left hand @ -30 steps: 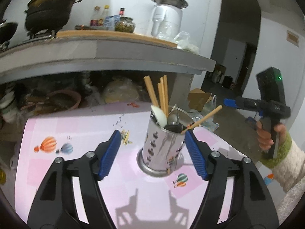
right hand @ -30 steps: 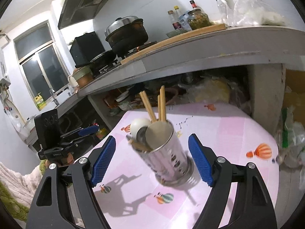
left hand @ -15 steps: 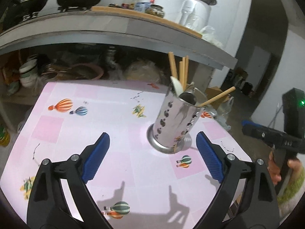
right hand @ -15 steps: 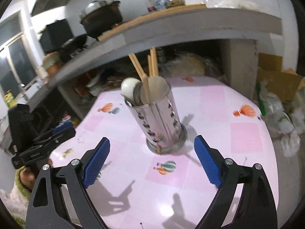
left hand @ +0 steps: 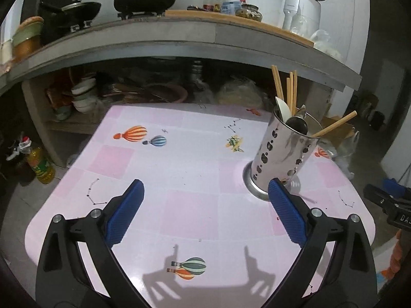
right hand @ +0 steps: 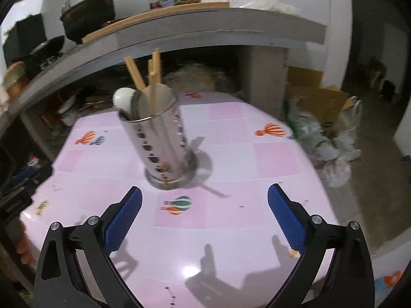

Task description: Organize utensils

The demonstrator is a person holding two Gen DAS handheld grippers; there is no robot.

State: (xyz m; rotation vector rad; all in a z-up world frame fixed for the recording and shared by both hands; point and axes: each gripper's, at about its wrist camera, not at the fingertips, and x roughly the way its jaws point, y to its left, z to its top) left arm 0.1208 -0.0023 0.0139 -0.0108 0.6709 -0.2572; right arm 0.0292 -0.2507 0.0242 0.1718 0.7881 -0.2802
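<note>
Grippers (left hand: 205,210) (right hand: 204,211) have backed off holder (left hand: 282,151).

The left gripper (left hand: 205,205) is hovering wide open over the table (left hand: 179,159), empty. The holder (left hand: 282,151) is standing beyond its right finger (left hand: 287,215), carrying chopsticks (left hand: 289,89) and spoons (left hand: 295,123).

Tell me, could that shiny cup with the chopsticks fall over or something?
Maybe. The metal utensil holder is tall and narrow, and it stands near the table's right edge, so a bump from the open left gripper close by could tip it. One chopstick leans far out over the rim and could get caught or knocked out. The right gripper is open too and holds nothing, so nothing steadies the holder.
</note>
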